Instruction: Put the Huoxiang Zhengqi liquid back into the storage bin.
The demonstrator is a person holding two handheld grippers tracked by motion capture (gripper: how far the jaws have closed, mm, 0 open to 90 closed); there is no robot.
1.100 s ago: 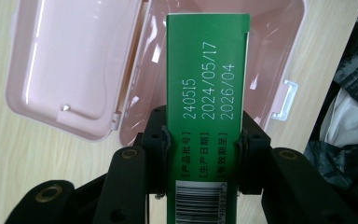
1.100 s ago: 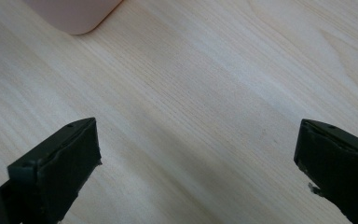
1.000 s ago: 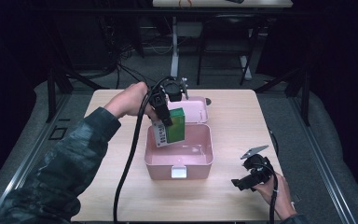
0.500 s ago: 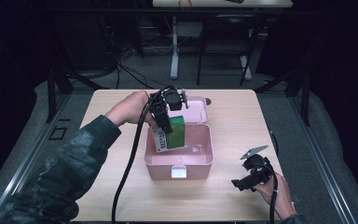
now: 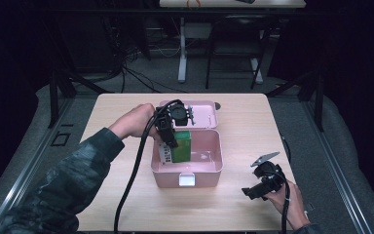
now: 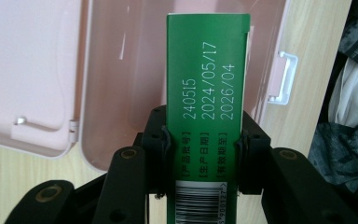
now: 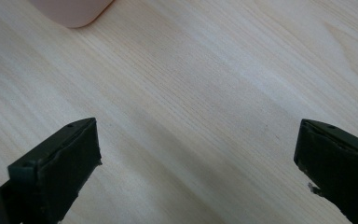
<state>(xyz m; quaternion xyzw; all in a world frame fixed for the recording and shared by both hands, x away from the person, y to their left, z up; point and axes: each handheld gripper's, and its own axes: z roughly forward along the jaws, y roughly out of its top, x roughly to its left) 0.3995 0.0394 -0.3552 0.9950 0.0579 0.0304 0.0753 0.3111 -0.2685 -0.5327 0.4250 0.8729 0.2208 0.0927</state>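
A pale wooden tabletop (image 5: 102,195) is sitting under the lights, its grain running bare. Behind it, a dark floor is trailing black cables (image 5: 141,78), and a white desk leg (image 5: 181,48) is standing upright farther back.

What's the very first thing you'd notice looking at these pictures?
The bright green carton stands out first: the left tool pinches it and holds it in the open pink box in the middle of the wooden table. Its lid lies flat behind it. At the table's near right corner, the right tool rests open over bare wood.
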